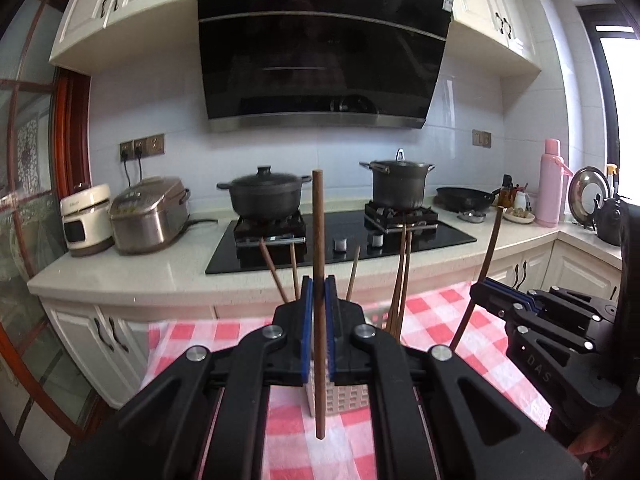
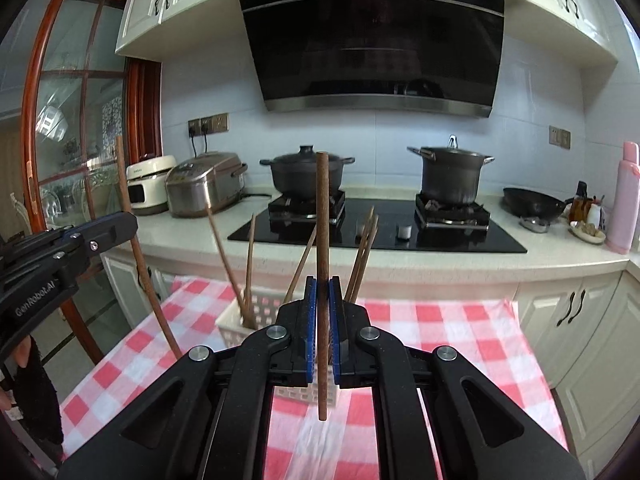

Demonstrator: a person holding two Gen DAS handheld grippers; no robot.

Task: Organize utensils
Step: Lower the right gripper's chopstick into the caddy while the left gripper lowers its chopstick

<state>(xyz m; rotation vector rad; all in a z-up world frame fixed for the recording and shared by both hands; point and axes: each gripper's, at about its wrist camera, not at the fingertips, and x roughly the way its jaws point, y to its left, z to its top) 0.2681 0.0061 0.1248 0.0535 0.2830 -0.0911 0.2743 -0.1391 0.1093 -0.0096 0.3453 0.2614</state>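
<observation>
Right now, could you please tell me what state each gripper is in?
Left gripper: shut on a wooden chopstick, held upright.
Right gripper: shut on another wooden chopstick, also upright.

My left gripper [image 1: 319, 292] points slightly downward, jaws clamped on an upright chopstick [image 1: 318, 240]. My right gripper [image 2: 323, 292], level beside it, pinches another chopstick [image 2: 322, 216] upright, also pointing slightly downward.

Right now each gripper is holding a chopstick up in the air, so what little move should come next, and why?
Probably lower the left gripper so its chopstick slides down into the white basket. Both fingers pairs are shut on upright chopsticks, the right gripper holds its own chopstick, and other chopsticks already stand in that basket on the checked cloth.
</observation>
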